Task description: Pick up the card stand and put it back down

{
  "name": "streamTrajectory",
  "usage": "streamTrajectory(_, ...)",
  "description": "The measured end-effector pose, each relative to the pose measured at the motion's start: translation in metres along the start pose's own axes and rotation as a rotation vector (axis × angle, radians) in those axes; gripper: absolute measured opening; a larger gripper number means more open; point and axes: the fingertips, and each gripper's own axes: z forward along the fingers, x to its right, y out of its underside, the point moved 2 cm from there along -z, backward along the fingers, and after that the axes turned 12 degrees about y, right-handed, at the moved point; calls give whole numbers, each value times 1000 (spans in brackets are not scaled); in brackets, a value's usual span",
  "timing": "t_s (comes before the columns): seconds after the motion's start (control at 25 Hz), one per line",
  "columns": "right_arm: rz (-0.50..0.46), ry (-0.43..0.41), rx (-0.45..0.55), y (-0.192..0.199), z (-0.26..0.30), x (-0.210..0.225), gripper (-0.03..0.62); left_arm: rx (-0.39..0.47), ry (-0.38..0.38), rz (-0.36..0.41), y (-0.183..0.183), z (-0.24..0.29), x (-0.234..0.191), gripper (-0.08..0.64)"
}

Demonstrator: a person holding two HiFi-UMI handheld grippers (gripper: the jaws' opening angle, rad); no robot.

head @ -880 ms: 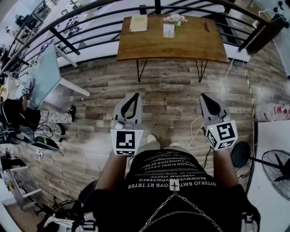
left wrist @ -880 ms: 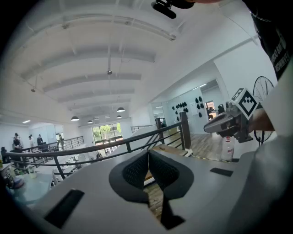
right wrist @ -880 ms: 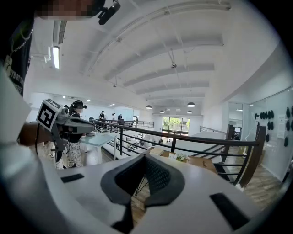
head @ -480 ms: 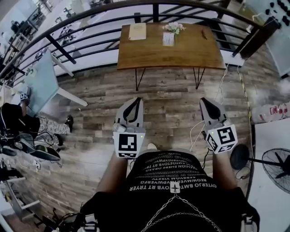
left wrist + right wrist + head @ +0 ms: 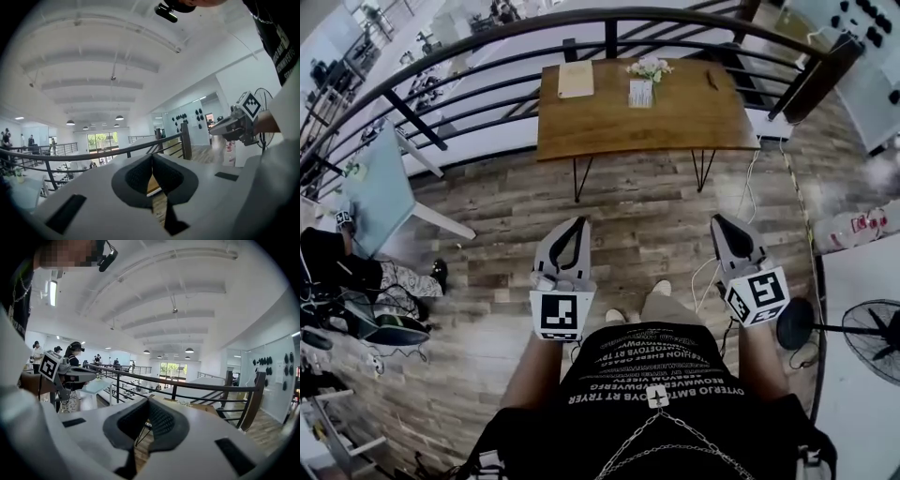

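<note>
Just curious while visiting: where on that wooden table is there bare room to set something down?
The brown wooden table is bare across its near half. Its far edge is crowded: tan notepad, white card stand beside pale flowers, dark stick.

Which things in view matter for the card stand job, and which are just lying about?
For the job: card stand, the wooden table it stands on, left gripper and right gripper, both shut and empty.
Lying about: tan pad, flowers, small dark object on that table; pale blue table; floor fan.
</note>
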Motion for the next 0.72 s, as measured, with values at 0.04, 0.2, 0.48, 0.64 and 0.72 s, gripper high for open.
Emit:
streamTrajectory(0.04, 11, 2, -8, 4, 0, 0, 15, -9, 16, 7, 4, 1, 2, 28)
streamTrajectory(0.2, 49, -10, -36, 12, 7, 1, 15, -43, 51, -15, 9, 11, 2, 28)
streamTrajectory(0.48, 65, -21, -34, 16, 42, 31, 15, -56, 69, -18, 10, 55, 0, 29)
streamTrajectory(0.64, 87, -45, -55, 25, 61, 39, 15, -59, 70, -44, 6, 74, -5, 29)
streamTrajectory(0.72, 87, -56, -58, 27, 72, 45, 15, -51, 85, -24, 2, 86, -6, 29)
